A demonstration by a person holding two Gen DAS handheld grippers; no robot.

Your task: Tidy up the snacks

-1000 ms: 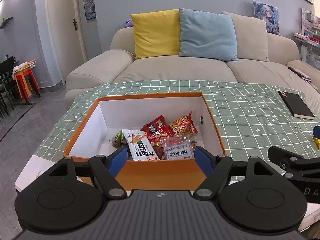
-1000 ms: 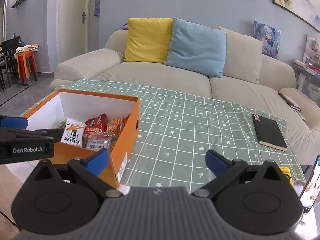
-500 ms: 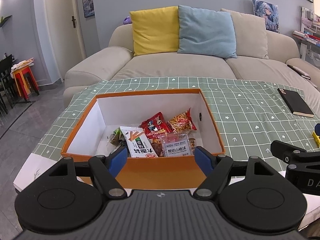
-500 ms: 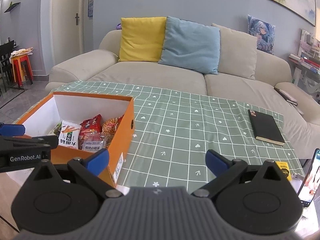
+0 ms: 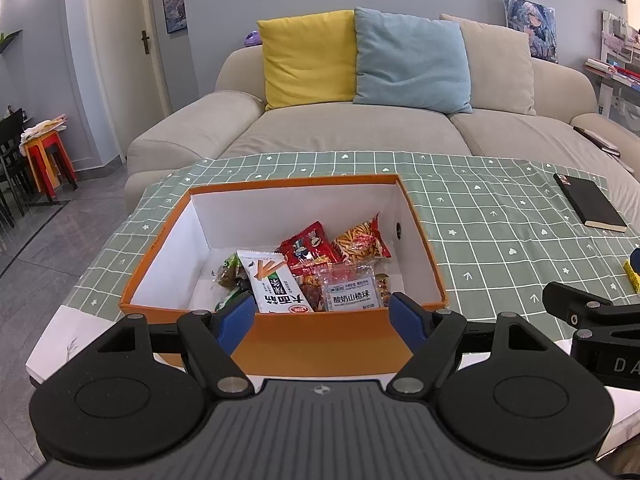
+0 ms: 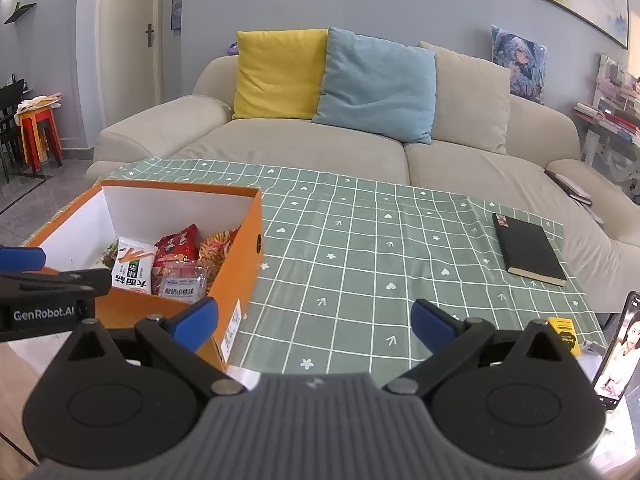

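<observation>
An orange box (image 5: pixel 280 338) (image 6: pixel 240 264) with white inner walls sits at the left of the green checked tablecloth (image 6: pixel 360 264). Inside lie several snack packets: a white one with green print (image 5: pixel 276 286) (image 6: pixel 134 266), a red bag (image 5: pixel 310 246) (image 6: pixel 178 246), a bag of orange sticks (image 5: pixel 360 240), and a clear packet with a white label (image 5: pixel 350 290) (image 6: pixel 182 280). My left gripper (image 5: pixel 324 320) stands open just in front of the box's near wall, nothing between its fingers. My right gripper (image 6: pixel 314 324) is open over the cloth, to the right of the box.
A black notebook (image 6: pixel 528 248) (image 5: pixel 590 204) lies at the cloth's right side. A small yellow box (image 6: pixel 564 334) and a phone (image 6: pixel 618 348) stand at the near right edge. A beige sofa (image 6: pixel 304 148) with yellow and blue cushions runs behind the table.
Both views have pulled back and risen slightly, so the box and the table look a little lower and farther. Both grippers stay open; the snacks have not moved.
</observation>
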